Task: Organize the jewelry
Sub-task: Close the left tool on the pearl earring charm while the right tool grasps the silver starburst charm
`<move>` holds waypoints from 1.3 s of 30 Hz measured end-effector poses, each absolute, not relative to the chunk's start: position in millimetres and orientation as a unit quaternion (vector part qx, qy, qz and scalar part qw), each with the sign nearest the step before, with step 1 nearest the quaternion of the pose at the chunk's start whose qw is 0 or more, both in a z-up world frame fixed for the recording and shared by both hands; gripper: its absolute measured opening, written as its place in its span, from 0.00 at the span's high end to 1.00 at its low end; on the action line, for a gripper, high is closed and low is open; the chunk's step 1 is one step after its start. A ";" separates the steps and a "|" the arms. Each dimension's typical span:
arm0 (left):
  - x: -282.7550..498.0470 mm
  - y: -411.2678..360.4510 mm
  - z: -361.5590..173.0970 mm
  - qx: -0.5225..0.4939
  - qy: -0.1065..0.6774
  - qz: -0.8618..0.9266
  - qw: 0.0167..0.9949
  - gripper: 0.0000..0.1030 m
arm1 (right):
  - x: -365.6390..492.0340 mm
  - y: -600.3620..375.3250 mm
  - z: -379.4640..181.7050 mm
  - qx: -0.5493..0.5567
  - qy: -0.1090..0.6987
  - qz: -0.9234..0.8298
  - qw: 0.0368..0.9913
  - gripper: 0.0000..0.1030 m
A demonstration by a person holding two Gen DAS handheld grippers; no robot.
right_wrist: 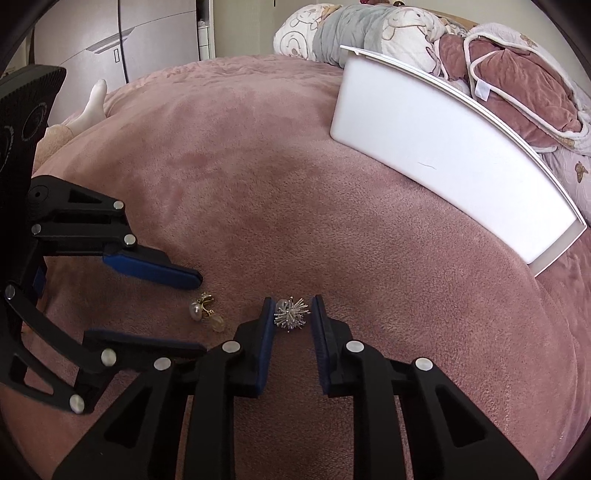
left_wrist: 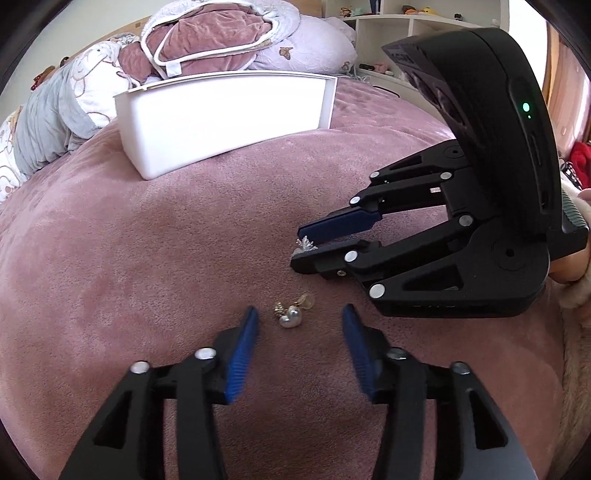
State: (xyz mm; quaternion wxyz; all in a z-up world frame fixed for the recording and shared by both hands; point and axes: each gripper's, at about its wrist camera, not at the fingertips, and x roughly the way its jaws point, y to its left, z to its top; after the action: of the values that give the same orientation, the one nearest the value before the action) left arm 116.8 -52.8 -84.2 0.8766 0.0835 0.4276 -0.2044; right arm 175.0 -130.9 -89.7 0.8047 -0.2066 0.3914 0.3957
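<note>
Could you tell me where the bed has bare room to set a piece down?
Bare pink blanket lies between the white box and both grippers. It is crowded around the pearl earring, inside the left gripper, and the silver starburst piece, inside the right gripper.

A mauve plush bed [right_wrist: 295, 184] fills the room; bundled quilts [left_wrist: 207, 37] lie at twelve o'clock, white cubby shelves [left_wrist: 417, 22] at one, grey wardrobe doors [right_wrist: 110, 44] elsewhere.

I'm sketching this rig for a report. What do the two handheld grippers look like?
Both are matte black plastic. The left gripper and the right gripper each have linkage arms joined by round silver pivot pins, and flat fingers faced with ribbed blue pads. The right one's housing carries a small green light. No cables show.
</note>
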 end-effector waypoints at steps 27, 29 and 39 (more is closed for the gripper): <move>122.2 -33.2 -91.0 0.044 0.433 -0.170 0.884 0.76 | 192.3 -139.4 -98.8 -0.168 0.428 0.388 0.799 0.78; 120.1 -31.5 -89.7 0.046 0.432 -0.168 0.885 0.76 | 190.5 -139.5 -97.5 -0.169 0.425 0.388 0.800 0.80; 113.4 -38.0 -74.7 0.073 0.412 -0.143 0.897 0.76 | 177.6 -149.9 -74.0 -0.159 0.395 0.378 0.822 0.80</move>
State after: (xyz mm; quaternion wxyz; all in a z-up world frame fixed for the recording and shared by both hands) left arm 113.4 -38.0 -74.7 0.8968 0.0735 0.4122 -0.1429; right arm 177.6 -149.9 -74.0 0.8221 -0.1594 0.3946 0.3782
